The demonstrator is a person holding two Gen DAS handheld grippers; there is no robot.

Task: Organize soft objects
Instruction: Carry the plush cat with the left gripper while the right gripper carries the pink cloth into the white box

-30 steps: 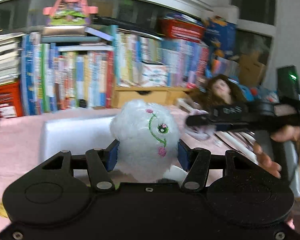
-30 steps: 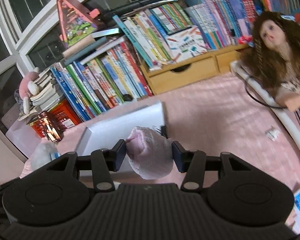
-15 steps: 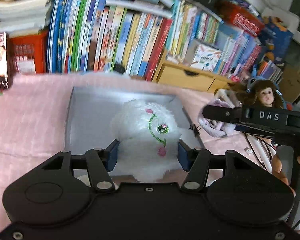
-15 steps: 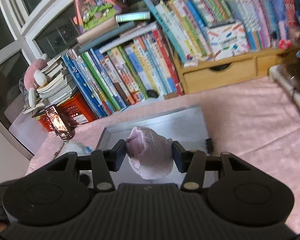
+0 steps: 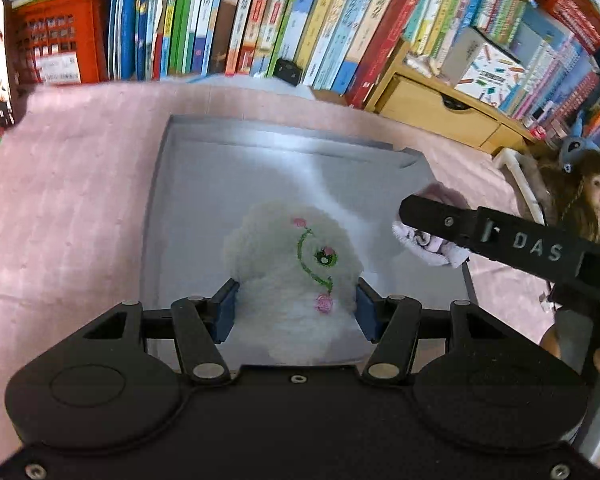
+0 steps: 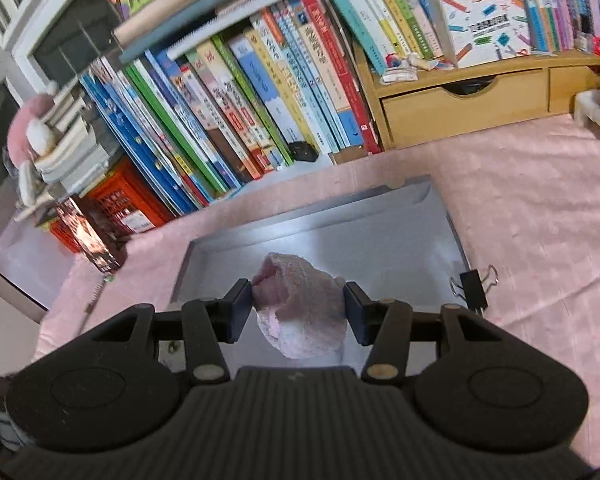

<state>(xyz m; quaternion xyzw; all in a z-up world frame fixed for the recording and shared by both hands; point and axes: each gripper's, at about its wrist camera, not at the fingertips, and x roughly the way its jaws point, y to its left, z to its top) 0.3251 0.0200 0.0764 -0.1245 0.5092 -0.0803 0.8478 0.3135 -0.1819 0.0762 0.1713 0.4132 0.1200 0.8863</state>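
A fluffy white plush (image 5: 292, 264) with green and pink embroidery sits between the blue pads of my left gripper (image 5: 296, 308), which is shut on it above the grey tray (image 5: 188, 184). My right gripper (image 6: 298, 308) is shut on a rolled pink sock (image 6: 300, 308), also held over the grey tray (image 6: 380, 232). In the left wrist view the right gripper's black finger crosses in from the right with the pink sock (image 5: 432, 248) at its tip, over the tray's right edge. Nothing lies on the tray floor that I can see.
The tray rests on a pink cloth (image 5: 60, 208). Behind it stand a row of books (image 5: 260, 20), a red crate (image 5: 56, 48) and a wooden drawer unit (image 6: 460, 108). A black binder clip (image 6: 474, 288) lies at the tray's right edge. A doll (image 5: 596, 196) sits far right.
Both grippers have tilted down and moved forward over the grey tray, each still gripping its soft item. The tray now fills the middle of both views; the doll has slid out of the right view.
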